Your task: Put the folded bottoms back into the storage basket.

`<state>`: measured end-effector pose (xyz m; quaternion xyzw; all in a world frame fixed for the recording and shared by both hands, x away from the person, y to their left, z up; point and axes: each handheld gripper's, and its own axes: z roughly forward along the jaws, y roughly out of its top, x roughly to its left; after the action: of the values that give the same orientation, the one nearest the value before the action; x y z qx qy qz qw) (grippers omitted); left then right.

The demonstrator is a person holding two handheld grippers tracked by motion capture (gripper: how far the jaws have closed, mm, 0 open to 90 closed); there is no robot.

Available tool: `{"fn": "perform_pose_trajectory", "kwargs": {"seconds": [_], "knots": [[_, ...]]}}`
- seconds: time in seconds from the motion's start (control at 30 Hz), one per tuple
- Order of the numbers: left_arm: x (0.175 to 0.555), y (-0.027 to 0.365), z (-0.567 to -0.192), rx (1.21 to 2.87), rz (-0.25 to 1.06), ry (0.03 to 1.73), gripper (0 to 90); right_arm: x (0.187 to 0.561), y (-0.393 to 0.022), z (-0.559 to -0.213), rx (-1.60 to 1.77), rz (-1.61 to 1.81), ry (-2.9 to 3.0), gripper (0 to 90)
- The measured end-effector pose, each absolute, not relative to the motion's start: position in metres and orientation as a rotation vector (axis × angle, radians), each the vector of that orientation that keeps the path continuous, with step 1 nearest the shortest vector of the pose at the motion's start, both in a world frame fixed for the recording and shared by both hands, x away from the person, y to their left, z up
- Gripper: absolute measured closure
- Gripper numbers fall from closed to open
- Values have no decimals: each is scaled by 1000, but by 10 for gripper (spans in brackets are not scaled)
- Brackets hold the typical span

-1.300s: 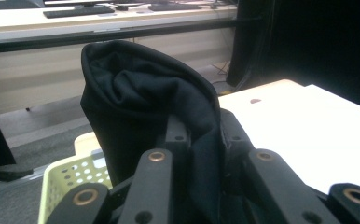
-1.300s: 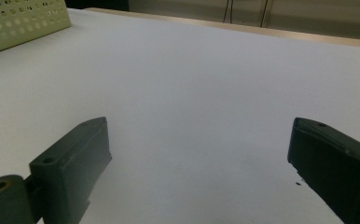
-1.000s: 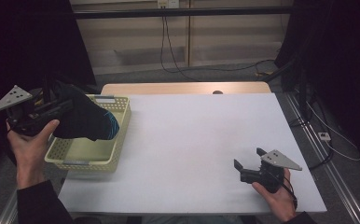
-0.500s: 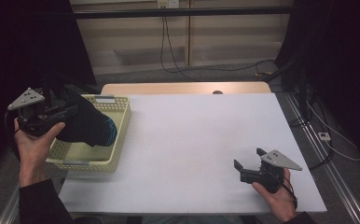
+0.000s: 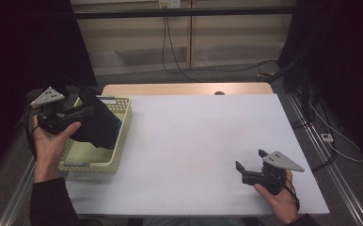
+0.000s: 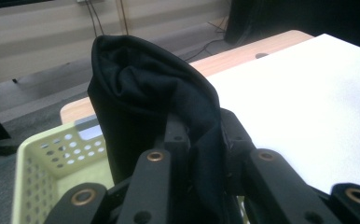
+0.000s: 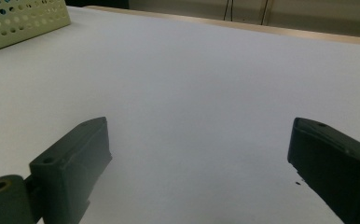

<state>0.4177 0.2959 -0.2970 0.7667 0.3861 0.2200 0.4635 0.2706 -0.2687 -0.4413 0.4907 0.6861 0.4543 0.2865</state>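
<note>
A: Nearest to us, what do we have?

B: Our right gripper (image 5: 248,161) sits low over the near right part of the white surface (image 5: 193,141), held in our right hand (image 5: 276,197). In the right gripper view its jaws stand wide apart with only bare surface between them, so it holds nothing.

A: And on the other side?

B: Our left hand (image 5: 48,141) carries the left gripper (image 5: 83,112) at the left edge of the surface, above the basket (image 5: 95,162). Its jaws are closed on a black cloth (image 5: 97,125). In the left gripper view the cloth (image 6: 155,102) is pinched between the jaws and rises in a rounded fold above them.

A: Where does the cloth hang?

B: From the high view it droops from the gripper down into the basket, over the far half of it. We cannot tell whether its lower edge touches the basket floor.

A: What about the basket itself?

B: It is pale yellow-green with perforated walls, and it stands on the left side of the surface. The right gripper view catches one corner of it (image 7: 24,21) at the far left, well apart from that gripper.

A: And farther off?

B: Beyond the white surface runs a wooden strip (image 5: 184,88), then grey floor (image 5: 208,75) with cables (image 5: 170,42) trailing to the wall.
</note>
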Motion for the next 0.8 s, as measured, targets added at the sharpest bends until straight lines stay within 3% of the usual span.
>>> {"fn": "perform_pose_trajectory", "kwargs": {"seconds": [0.3, 0.8], "knots": [[427, 282, -306, 1869, 473, 856, 772, 270, -269, -441, 1314, 1214, 1835, 54], [441, 316, -330, 1863, 451, 1079, 773, 270, -269, -441, 1316, 1214, 1836, 54]]}}
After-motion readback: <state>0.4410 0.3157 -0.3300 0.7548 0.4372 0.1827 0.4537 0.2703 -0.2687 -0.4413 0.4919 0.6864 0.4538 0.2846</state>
